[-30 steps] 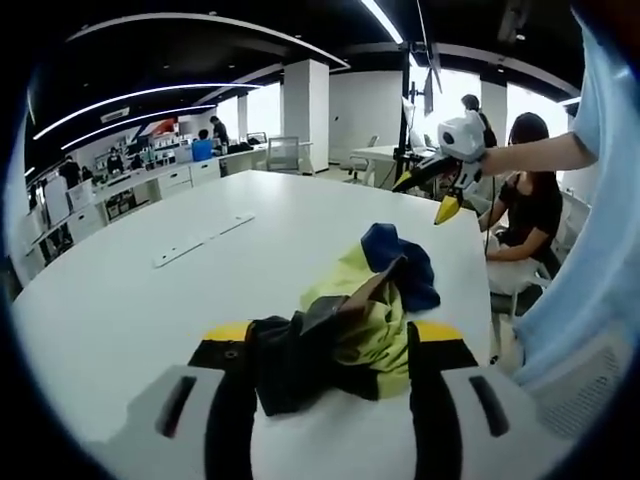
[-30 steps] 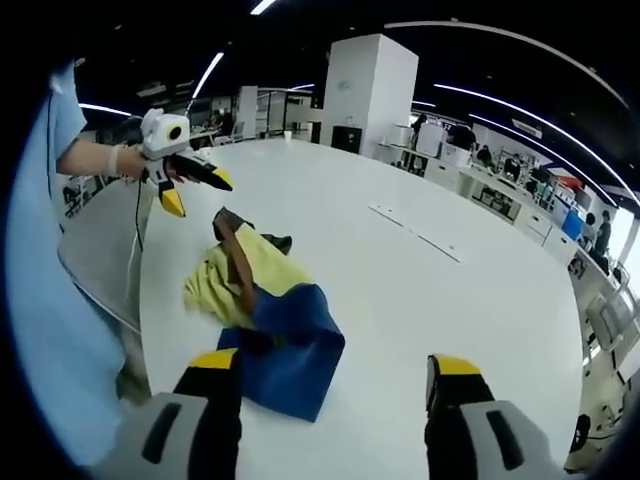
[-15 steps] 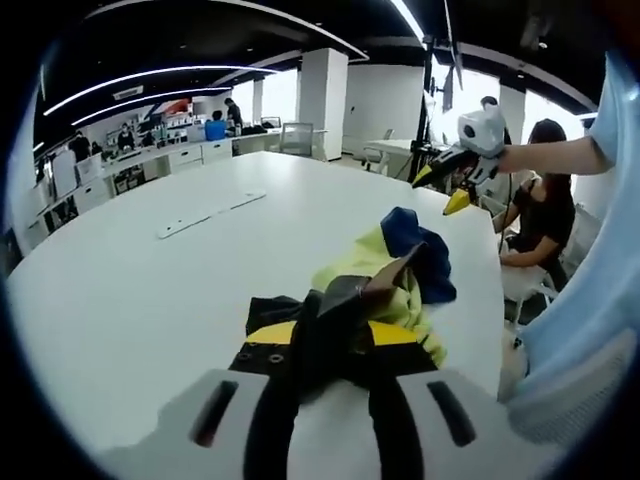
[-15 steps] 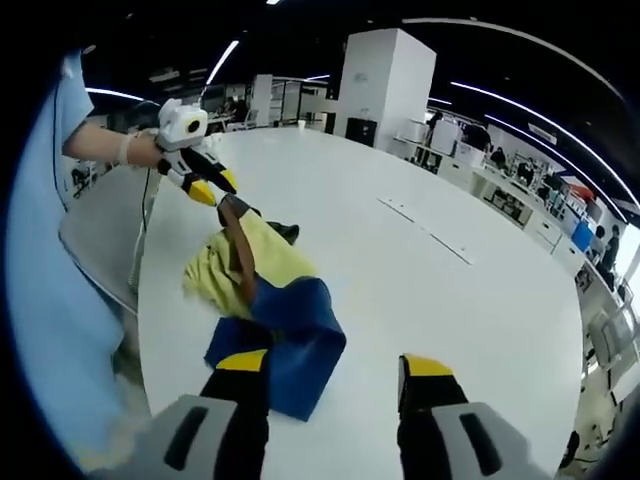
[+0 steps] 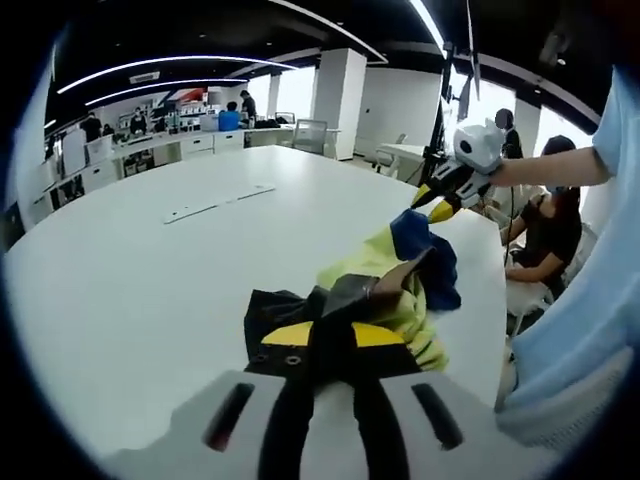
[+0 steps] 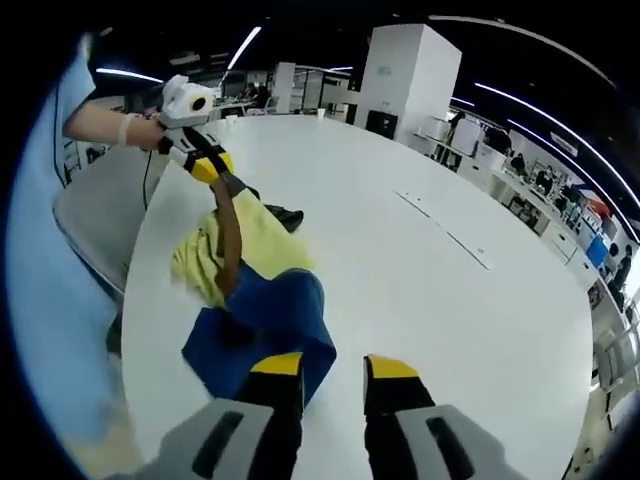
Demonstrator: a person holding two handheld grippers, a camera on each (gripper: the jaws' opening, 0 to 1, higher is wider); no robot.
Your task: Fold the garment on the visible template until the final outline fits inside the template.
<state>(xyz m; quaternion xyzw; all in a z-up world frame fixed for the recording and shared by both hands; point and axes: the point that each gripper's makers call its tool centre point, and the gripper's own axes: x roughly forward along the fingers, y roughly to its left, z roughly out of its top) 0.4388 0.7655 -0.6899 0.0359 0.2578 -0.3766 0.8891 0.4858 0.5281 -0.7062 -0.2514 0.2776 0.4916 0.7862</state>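
Yellow, blue and dark fabric all bunched up, that's the garment (image 5: 385,290) we're working with, sitting crumpled on the big white desk (image 5: 140,270) near its edge on our side. No neat fold anywhere, just a heap with the blue part at one end and the dark part at the other.

Our left claw (image 5: 325,345) has its jaws pressed together on the dark end of the garment, you can see the cloth pinched right between the yellow tips in the left gripper view. From the right gripper view the same claw (image 6: 208,165) shows up across the pile, with a brown strip of fabric running up to its tips.

Our right claw (image 6: 333,372) is down at the blue end. Its jaws are nearly together with a narrow gap between them, and the near jaw sits right against the blue cloth (image 6: 270,325), but we honestly can't tell if it's got any fabric pinched or not. In the left gripper view that claw (image 5: 437,200) sits just at the top of the blue bit.

Background stuff: a person (image 5: 548,235) sitting past the desk's far edge, a white pillar (image 6: 405,75), and a couple of flat white strips (image 5: 215,203) lying on the desk well away from the garment.
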